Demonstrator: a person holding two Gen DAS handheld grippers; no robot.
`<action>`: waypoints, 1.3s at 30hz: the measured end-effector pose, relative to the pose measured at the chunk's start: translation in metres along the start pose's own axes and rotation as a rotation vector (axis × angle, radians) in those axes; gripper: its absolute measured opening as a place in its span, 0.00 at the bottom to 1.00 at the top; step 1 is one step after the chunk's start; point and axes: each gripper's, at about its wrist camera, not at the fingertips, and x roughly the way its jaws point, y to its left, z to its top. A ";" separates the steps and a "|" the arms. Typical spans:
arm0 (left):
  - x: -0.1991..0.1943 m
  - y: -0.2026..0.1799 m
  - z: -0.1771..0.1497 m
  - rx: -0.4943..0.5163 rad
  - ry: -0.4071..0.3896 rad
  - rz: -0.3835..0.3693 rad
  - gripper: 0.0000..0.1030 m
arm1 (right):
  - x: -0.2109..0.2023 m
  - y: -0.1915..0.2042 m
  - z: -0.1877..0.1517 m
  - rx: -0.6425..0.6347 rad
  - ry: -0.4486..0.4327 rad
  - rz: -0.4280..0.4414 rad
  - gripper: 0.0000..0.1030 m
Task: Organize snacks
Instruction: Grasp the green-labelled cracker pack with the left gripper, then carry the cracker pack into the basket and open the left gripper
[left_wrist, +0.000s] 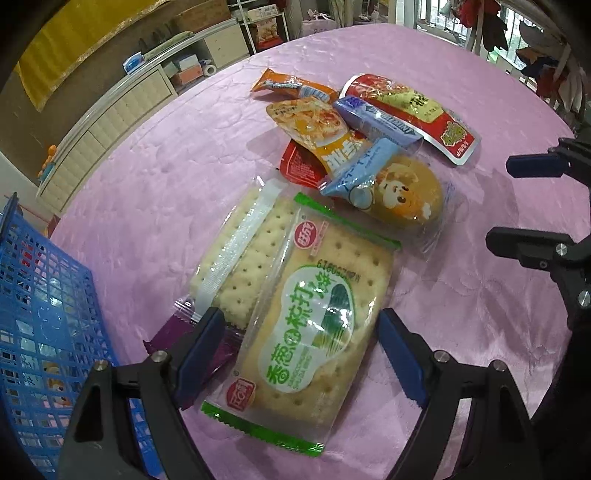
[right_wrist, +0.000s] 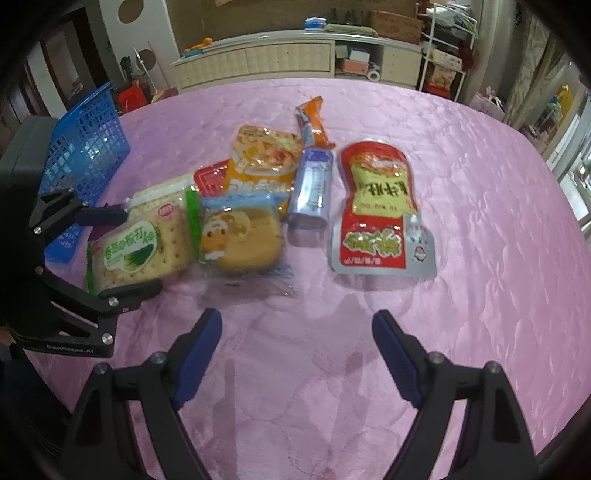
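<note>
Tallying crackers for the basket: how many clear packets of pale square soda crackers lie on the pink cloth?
2. The green-edged soda cracker packet lies between the open left gripper fingers; the plain clear cracker packet is tucked beside and partly under it. Others may be hidden.

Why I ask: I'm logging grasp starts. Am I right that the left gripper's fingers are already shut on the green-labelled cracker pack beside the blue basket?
Not quite. The left gripper is open: its fingers straddle the green-labelled cracker pack without pressing on it, as the left wrist view shows. The rest holds: the pack lies on the pink cloth beside the blue basket.
</note>
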 end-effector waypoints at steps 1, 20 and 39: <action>0.000 0.000 0.000 -0.002 -0.001 0.000 0.80 | 0.000 -0.001 -0.001 0.003 0.001 0.001 0.84; -0.009 0.001 -0.018 -0.122 -0.025 -0.088 0.53 | -0.006 0.001 0.001 -0.012 0.011 0.018 0.84; -0.116 0.044 -0.018 -0.270 -0.276 -0.029 0.50 | -0.037 0.044 0.057 0.050 -0.027 0.105 0.84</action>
